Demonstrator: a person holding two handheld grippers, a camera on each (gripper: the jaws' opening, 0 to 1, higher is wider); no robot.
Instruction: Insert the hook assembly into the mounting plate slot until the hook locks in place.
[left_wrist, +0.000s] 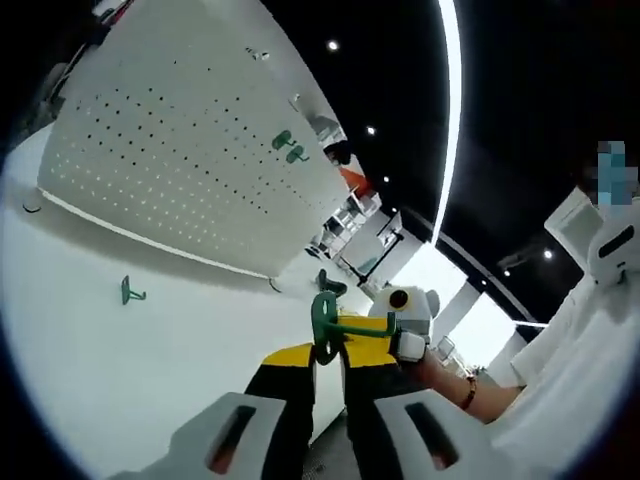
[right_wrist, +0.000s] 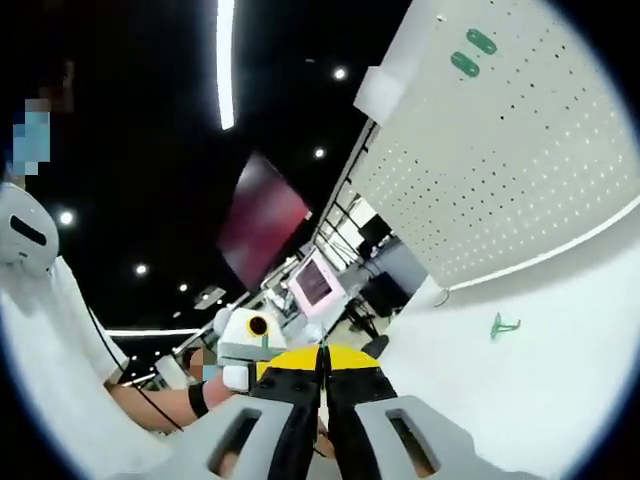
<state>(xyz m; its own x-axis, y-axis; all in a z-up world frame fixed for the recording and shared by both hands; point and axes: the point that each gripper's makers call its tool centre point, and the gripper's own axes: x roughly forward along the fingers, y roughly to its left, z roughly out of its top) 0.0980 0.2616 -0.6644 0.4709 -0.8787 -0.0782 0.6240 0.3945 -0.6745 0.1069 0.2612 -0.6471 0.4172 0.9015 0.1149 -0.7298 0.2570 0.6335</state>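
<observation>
I held a green hook (left_wrist: 330, 322) clamped in my right gripper (left_wrist: 400, 335), seen from the left gripper view out past the edge of the white table (left_wrist: 150, 360), well apart from the white pegboard (left_wrist: 190, 150) standing at its far side. My left gripper (left_wrist: 325, 425) carried nothing, its jaws standing apart. In the right gripper view my right gripper's (right_wrist: 322, 420) jaws rose close together; what they pinched could not be made out there. Two green hooks (left_wrist: 289, 146) already sat in the board's upper rows, and a spare hook (left_wrist: 130, 291) lay on the table near its base. By my reading I was at the carry stage, insertion not yet begun. The next move called for bringing the hook across to the board, lining its prongs with a pair of holes and pressing until it seated.
</observation>
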